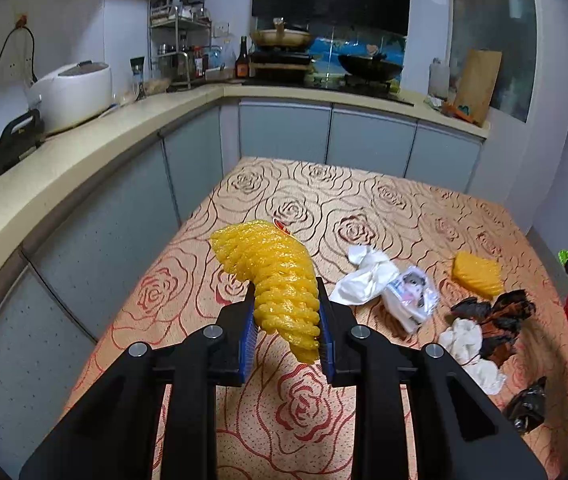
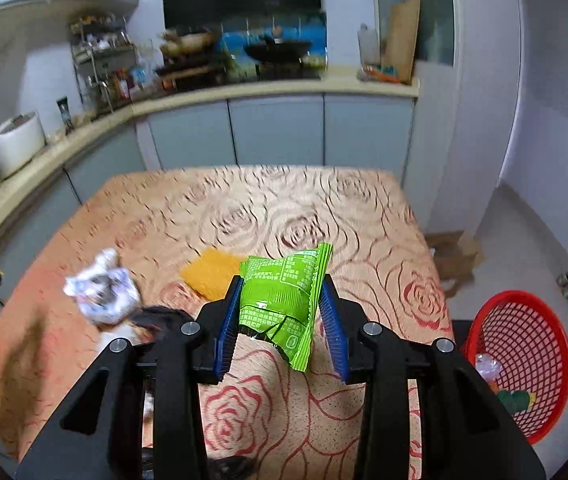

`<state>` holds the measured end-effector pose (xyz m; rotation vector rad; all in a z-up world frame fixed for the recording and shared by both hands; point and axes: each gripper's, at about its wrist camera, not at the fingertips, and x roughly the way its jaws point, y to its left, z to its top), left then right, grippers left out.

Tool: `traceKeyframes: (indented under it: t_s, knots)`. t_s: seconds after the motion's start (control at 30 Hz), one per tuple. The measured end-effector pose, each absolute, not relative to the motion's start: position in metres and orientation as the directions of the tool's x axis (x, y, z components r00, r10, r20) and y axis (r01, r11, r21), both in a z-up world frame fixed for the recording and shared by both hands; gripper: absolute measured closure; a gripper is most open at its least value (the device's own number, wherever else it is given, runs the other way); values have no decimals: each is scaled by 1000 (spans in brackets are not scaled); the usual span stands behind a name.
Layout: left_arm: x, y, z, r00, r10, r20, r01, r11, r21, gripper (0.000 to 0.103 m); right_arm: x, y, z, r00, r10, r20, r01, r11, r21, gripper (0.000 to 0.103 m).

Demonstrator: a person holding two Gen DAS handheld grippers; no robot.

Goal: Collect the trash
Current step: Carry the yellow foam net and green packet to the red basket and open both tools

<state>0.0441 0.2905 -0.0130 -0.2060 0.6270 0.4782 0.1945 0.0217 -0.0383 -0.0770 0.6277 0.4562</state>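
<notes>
We keep the right gripper [image 2: 280,322] clenched on the green wrapper [image 2: 284,300], the left gripper [image 1: 285,330] on the yellow foam net [image 1: 276,280], carrying both over the red basket [image 2: 523,360] at lower right before letting go.

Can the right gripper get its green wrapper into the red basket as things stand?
Probably yes. The right gripper is shut on the green wrapper, lifted clear of the table. The red basket sits low to its right, mouth open and mostly empty, with nothing visible between them.

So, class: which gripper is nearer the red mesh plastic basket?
Right. The right gripper, holding a green wrapper, is beside the basket; the left gripper is across the table.
</notes>
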Motion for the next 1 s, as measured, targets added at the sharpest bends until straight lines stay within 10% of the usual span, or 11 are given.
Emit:
traceKeyframes:
  t_s: [1.0]
  knots:
    - [51,209,52,845,267,-464,-319,947,-36,79,130,-34,29,815,394,-425,-407,911,65,66]
